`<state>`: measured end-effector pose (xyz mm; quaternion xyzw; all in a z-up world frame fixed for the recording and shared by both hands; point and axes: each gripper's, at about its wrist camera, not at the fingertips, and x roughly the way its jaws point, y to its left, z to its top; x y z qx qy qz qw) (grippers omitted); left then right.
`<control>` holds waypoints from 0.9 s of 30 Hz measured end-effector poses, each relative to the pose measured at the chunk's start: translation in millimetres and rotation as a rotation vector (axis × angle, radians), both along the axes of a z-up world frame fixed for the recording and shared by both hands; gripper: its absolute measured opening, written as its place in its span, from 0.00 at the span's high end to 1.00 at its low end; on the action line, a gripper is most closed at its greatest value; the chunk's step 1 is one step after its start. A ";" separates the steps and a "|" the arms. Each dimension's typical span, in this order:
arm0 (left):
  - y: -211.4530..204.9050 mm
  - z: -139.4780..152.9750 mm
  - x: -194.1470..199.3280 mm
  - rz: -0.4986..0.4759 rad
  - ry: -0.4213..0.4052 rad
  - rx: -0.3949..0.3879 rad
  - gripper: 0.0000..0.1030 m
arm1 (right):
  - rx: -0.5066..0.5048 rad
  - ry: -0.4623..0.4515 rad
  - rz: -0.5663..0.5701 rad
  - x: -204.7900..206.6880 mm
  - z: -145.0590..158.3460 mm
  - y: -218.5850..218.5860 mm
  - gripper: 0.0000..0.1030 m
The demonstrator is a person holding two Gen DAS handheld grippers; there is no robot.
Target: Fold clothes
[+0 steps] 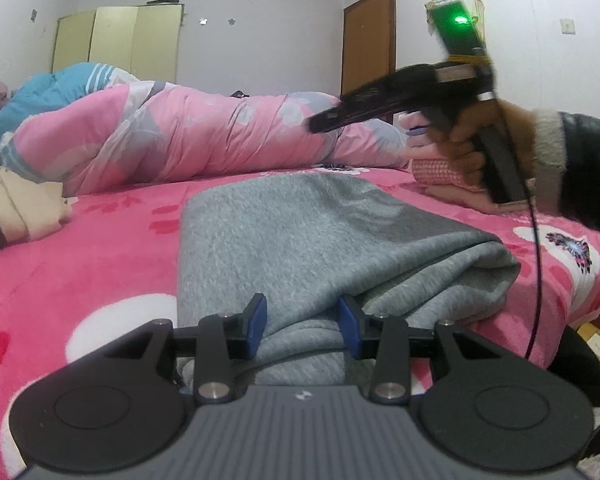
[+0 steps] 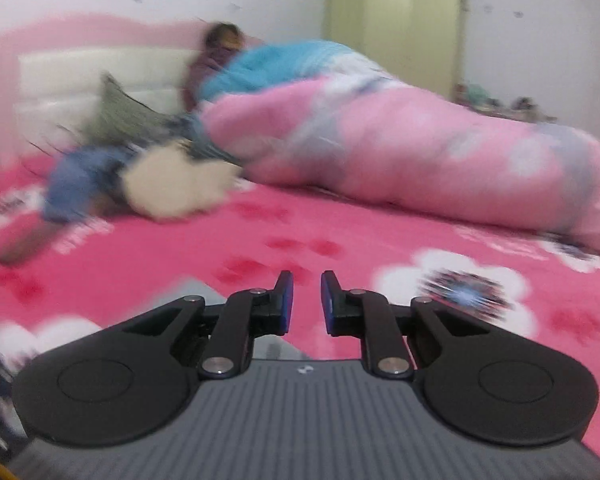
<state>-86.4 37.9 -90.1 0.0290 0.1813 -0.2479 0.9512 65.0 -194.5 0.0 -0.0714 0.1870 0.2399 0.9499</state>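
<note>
my left tongs (image 1: 302,326) are clamped on a thick bunch of the grey garment (image 1: 300,236), which lies partly folded on the bed (image 1: 100,264), its doubled edge toward the right side. my right tongs (image 2: 306,304) are nearly closed with only a slim gap between the pads, and nothing is in them; in the left view they hang in the air above the far end of the garment, held by a hand (image 1: 466,144) in a dark sleeve.

what worries me: the left grip takes several layers at once, so i judge a pull from here could drag the whole stack and undo the fold. the fleecy pink bedspread looks grippy and may hold the lower layer back while the top slides. the right view is smeared, so aiming that side at a thin edge is risky. its cable (image 1: 536,264) dangles near the garment and could snag.

the bed is soft and uneven, crowded by a pink quilt (image 1: 188,136), a blue one and a cream bundle (image 1: 24,204). a person sits by the headboard; yellow wardrobe (image 1: 120,40) and brown door behind.
</note>
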 end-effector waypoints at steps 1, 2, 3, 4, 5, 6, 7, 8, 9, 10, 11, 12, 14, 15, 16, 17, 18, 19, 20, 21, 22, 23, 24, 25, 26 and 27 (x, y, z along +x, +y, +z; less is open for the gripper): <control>0.1 -0.2 -0.6 -0.001 -0.003 -0.002 0.61 | -0.044 0.051 -0.003 10.0 -15.2 7.6 0.88; 0.1 -0.5 -1.2 -0.003 -0.008 -0.002 0.61 | -0.088 0.101 -0.006 20.1 -30.5 15.3 0.89; -0.1 -0.8 -1.7 -0.007 -0.012 -0.004 0.61 | -0.134 0.148 -0.008 29.5 -45.7 22.5 0.88; 0.0 -0.8 -2.1 -0.009 -0.014 -0.006 0.60 | -0.208 0.154 -0.010 31.9 -60.9 25.5 0.88; 0.3 -0.7 -2.3 -0.010 -0.015 -0.008 0.60 | -0.282 0.159 -0.012 34.3 -76.1 28.5 0.88; 1.1 -0.8 -2.8 -0.011 -0.016 -0.010 0.60 | -0.348 0.167 -0.015 36.9 -88.8 31.2 0.88; 2.1 -1.0 -2.6 -0.013 -0.015 -0.015 0.60 | -0.334 0.196 -0.037 40.9 -75.0 31.5 0.88; 3.0 -1.3 -2.1 -0.014 -0.013 -0.021 0.60 | -0.329 0.167 -0.030 39.7 -60.3 35.3 0.88; 4.0 -1.6 -1.5 -0.015 -0.011 -0.028 0.60 | -0.325 0.139 -0.023 38.5 -45.6 39.1 0.87; 4.1 -1.6 -1.3 -0.017 -0.012 -0.028 0.60 | -0.318 0.111 -0.013 37.2 -31.1 43.2 0.87; 4.0 -1.5 -1.4 -0.017 -0.012 -0.026 0.60 | -0.291 0.092 0.029 35.4 -19.1 50.3 0.87; 4.1 -1.5 -1.5 -0.017 -0.012 -0.027 0.60 | -0.265 0.073 0.071 33.6 -7.1 57.5 0.87; 4.5 -1.2 -1.6 -0.017 -0.011 -0.027 0.60 | -0.180 0.070 0.181 31.6 8.4 72.2 0.88; 4.4 -0.9 -1.8 -0.016 -0.010 -0.027 0.60 | -0.155 0.095 0.225 32.1 5.5 81.3 0.88; 4.1 -0.5 -2.0 -0.015 -0.010 -0.026 0.60 | -0.175 0.134 0.240 38.0 -8.3 90.4 0.88; 3.6 -0.4 -2.1 -0.011 -0.009 -0.025 0.60 | -0.196 0.170 0.253 43.6 -21.7 99.0 0.89; 3.0 -0.3 -2.1 -0.007 -0.009 -0.024 0.60 | -0.223 0.172 0.239 46.5 -31.3 102.3 0.88; 2.8 -0.2 -1.9 -0.005 -0.007 -0.024 0.60 | -0.249 0.175 0.225 49.5 -40.9 105.6 0.88; 3.3 -0.1 -2.0 -0.006 -0.006 -0.027 0.60 | -0.276 0.177 0.210 52.4 -50.4 108.9 0.88; 4.0 -0.1 -2.4 -0.007 -0.005 -0.029 0.60 | -0.302 0.179 0.196 55.3 -60.0 112.2 0.88; 4.3 0.0 -2.8 -0.008 -0.006 -0.028 0.60 | -0.328 0.180 0.182 57.6 -68.2 115.2 0.87; 4.3 0.2 -3.0 -0.008 -0.007 -0.025 0.60 | -0.344 0.167 0.175 52.8 -62.1 115.0 0.86; 4.3 0.3 -3.3 -0.008 -0.007 -0.021 0.60 | -0.359 0.151 0.167 47.8 -55.6 114.3 0.86; 4.4 0.1 -3.7 -0.007 -0.009 -0.018 0.60 | -0.358 0.120 0.147 41.0 -45.3 108.7 0.86; 4.7 -0.3 -4.0 -0.007 -0.010 -0.018 0.60 | -0.354 0.090 0.126 34.1 -34.8 102.7 0.86; 4.9 -0.6 -4.3 -0.007 -0.010 -0.018 0.60 | -0.328 0.065 0.100 26.6 -22.2 91.5 0.86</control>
